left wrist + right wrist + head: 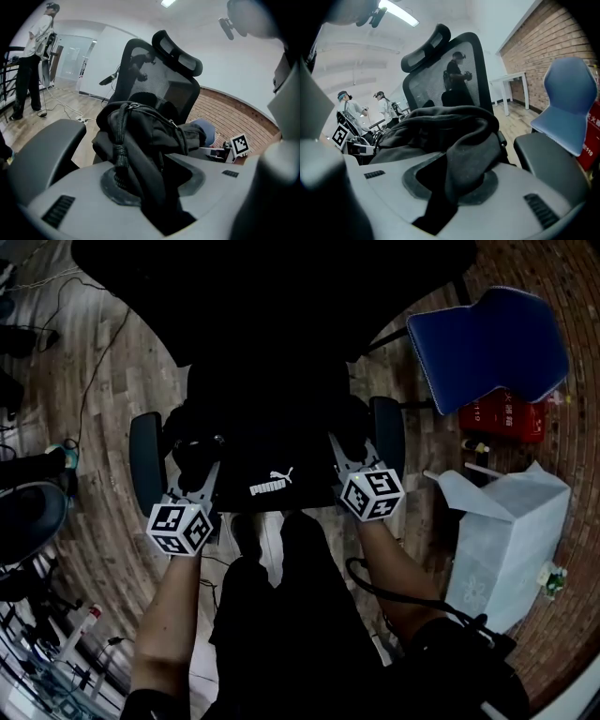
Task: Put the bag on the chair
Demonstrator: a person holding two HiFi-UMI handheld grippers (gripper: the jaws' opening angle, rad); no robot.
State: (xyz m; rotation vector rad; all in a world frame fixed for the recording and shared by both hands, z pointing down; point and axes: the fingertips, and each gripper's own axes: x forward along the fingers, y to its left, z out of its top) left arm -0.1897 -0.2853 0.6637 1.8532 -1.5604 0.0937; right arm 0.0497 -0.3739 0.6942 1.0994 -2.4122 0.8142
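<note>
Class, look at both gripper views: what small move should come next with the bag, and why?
Probably lower both grippers slightly until the seat takes the bag. The left gripper and right gripper each have fingers shut on the black bag, which is between the armrests of the chair; whether it already rests on the seat is hidden.

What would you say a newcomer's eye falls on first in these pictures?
A black bag dominates the middle, clamped from both sides by the left gripper and the right gripper over a black office chair. In the head view a blue chair stands at the upper right, with a white paper bag below it.
</note>
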